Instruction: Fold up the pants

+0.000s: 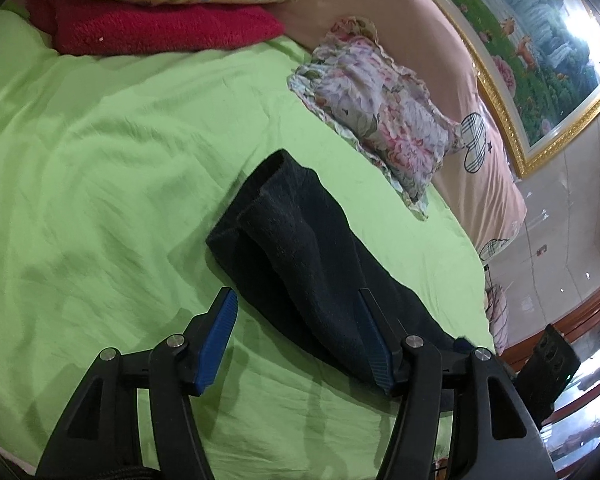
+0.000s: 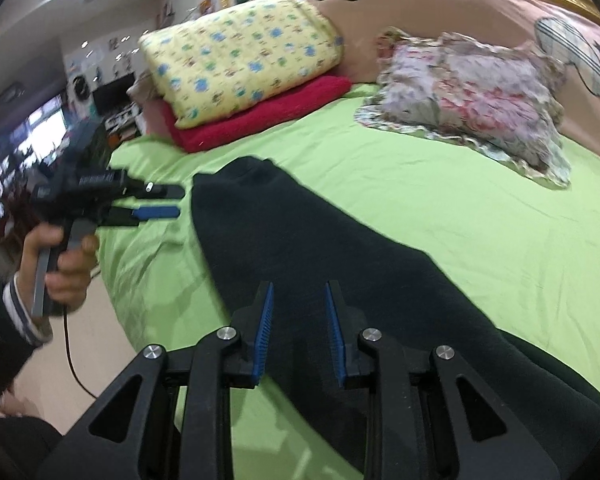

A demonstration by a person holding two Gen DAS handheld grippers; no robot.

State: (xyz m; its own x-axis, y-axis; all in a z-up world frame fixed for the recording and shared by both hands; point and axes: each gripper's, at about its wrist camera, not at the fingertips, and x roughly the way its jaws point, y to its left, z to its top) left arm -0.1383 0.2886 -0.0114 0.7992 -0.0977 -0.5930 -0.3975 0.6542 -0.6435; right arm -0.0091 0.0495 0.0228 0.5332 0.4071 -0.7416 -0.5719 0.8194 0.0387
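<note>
Left wrist view: dark pants (image 1: 300, 256) lying on green bed sheet (image 1: 100, 160), left gripper (image 1: 296, 312) hovering — jaws standing wide, gripping nothing. Right wrist view: right gripper (image 2: 299, 304) hanging over pants — jaws partly apart, empty.

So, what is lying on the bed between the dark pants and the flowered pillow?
Nothing: only bare green sheet separates the dark pants from the flowered pillow. The right wrist view shows this stretch best.
</note>
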